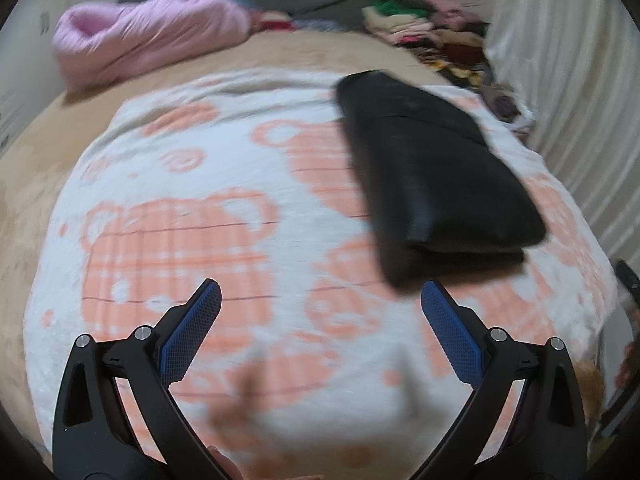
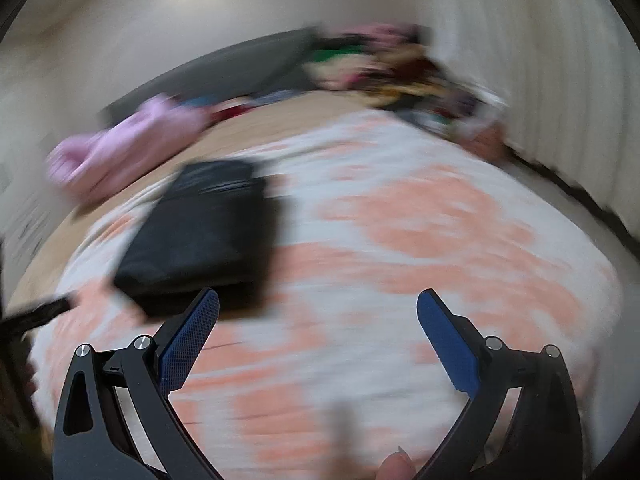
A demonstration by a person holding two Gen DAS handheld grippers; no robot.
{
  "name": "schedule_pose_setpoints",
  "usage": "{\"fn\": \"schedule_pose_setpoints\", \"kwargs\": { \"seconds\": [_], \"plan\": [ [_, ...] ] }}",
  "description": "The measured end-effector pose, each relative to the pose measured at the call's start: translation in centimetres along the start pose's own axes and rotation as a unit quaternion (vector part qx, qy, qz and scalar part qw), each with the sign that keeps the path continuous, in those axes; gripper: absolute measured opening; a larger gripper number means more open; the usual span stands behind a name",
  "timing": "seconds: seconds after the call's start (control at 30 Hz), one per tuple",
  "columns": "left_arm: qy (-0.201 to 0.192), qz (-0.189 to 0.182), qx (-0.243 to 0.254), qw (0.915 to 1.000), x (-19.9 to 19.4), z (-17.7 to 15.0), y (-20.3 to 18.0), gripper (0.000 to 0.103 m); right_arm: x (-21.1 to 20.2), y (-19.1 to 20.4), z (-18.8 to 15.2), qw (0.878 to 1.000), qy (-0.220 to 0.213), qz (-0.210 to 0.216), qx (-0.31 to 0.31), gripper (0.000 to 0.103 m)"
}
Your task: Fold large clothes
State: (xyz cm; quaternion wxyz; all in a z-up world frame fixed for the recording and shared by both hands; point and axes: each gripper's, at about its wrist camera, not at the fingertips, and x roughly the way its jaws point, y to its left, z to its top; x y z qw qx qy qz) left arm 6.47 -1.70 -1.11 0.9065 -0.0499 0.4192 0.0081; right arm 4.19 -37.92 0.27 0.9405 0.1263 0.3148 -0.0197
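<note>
Left gripper: jaws spread, nothing held.
Right gripper: jaws spread, empty.
Black garment: folded, right of centre on blanket; judged soft, light; hold advised at near folded edge.
Pink bundle: upper left.

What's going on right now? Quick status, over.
Left gripper open, empty. Right gripper open, empty. Black garment lies folded on the peach-patterned blanket. Nothing in the way, over.

Each gripper, the left gripper and the right gripper, has glossy black curved arms with silver round screws and blue cross-hatched pads; a bare fingertip shows below
</note>
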Motion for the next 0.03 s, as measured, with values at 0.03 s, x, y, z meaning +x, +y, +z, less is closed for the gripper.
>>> {"fn": "schedule_pose_setpoints", "kwargs": {
  "seconds": [0.03],
  "plan": [
    [0.005,0.01,-0.015,0.9998,0.5,0.49,1.96,0.094,-0.07,-4.05,0.34,0.999,-0.004,-0.041,0.036,0.099]
  ]
}}
